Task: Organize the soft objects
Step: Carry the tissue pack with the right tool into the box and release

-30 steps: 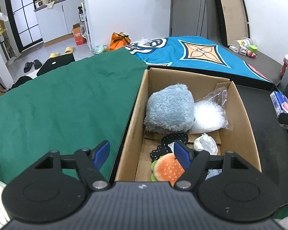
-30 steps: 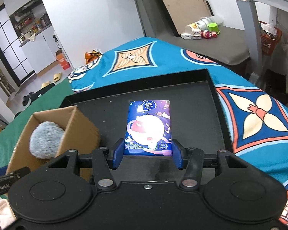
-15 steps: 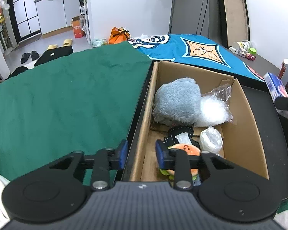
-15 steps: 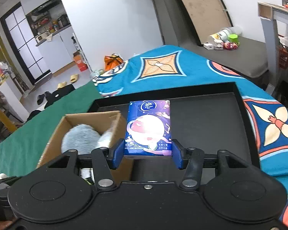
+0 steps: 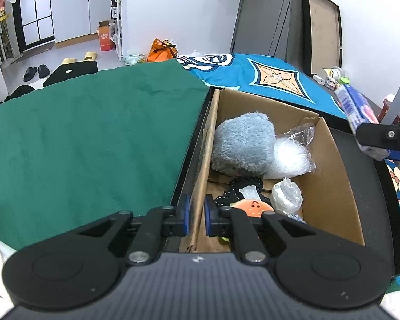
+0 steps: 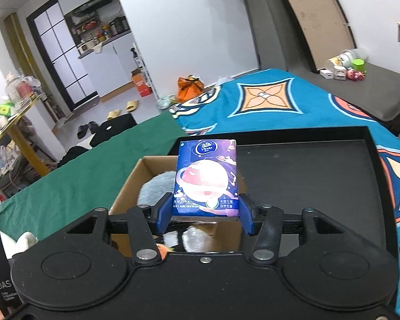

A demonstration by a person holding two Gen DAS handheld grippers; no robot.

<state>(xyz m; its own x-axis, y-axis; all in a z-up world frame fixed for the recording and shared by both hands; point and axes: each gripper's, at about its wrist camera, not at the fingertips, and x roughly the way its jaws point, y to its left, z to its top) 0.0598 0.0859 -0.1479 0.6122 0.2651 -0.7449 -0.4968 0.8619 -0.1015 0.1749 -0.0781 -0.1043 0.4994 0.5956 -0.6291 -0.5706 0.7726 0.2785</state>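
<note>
tissue pack over box, box wall pinched

while the tissue pack (image 6: 206,178) is clamped in the right gripper (image 6: 205,214) above the cardboard box (image 5: 333,160), the box's near left wall is pinched by the closed left gripper (image 5: 196,214). grey plush (image 5: 242,144) is seen inside the box.

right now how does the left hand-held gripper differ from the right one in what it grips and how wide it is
The left hand-held gripper has just closed nearly shut on the thin left wall of the brown cardboard box; the right hand-held gripper stands wider, clamped on the blue and purple tissue pack. The left one pinches something fixed low at the box; the right one carries its pack above the box. Both have blue pads and black bodies.
</note>
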